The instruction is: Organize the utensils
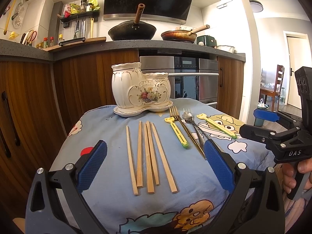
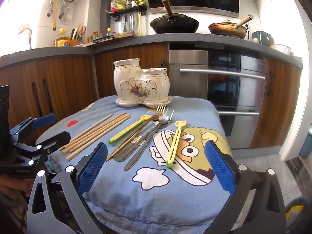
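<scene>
A white ceramic two-pot utensil holder [image 1: 140, 89] [image 2: 141, 83] stands on its saucer at the far side of a cloth-covered table. Several wooden chopsticks [image 1: 148, 156] [image 2: 97, 134] lie in front of it. A gold fork [image 1: 184, 128] [image 2: 140, 128], a silver fork and spoon [image 1: 195, 124] [image 2: 148, 136] and two yellow-green plastic clips [image 1: 176, 132] [image 2: 174, 144] lie to their right. My left gripper [image 1: 154, 165] is open and empty, its jaws straddling the chopsticks' near ends. My right gripper [image 2: 156, 167] is open and empty near the right clip.
The table is draped in a blue cartoon cloth [image 1: 117, 204] [image 2: 156, 195]. Behind it stand wooden kitchen cabinets [image 1: 35, 101], a steel oven [image 2: 224, 89] and a counter with two woks [image 1: 132, 31]. The right gripper shows at the right edge of the left wrist view [image 1: 276, 136].
</scene>
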{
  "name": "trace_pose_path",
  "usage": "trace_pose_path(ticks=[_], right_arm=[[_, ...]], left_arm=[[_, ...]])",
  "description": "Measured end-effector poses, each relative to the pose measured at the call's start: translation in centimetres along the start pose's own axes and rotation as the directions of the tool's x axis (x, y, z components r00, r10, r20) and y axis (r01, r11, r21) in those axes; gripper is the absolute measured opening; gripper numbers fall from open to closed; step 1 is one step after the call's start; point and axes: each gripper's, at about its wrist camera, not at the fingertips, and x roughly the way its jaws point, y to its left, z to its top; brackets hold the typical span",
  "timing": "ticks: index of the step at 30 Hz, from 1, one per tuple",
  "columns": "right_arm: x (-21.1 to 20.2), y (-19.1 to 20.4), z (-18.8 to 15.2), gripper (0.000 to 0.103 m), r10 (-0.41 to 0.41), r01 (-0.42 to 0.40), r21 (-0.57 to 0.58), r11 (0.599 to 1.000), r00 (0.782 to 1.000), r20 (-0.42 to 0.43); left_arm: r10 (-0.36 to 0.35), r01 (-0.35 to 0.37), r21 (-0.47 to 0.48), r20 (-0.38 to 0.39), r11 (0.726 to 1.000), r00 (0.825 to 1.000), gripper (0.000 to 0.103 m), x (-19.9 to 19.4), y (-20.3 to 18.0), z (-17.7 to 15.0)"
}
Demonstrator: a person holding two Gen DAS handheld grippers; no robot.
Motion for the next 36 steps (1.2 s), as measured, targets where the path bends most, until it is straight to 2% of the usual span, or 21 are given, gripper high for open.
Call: trace_pose_path(ticks=[36], right_arm=[[0.23,0.10,-0.12,0.099,0.001,-0.001,-0.001,1.000,1.000,-0.007]], left_arm=[[-0.002,0.002,0.001,-0.013,1.000,1.000,0.098,0.20,0.12,-0.10]])
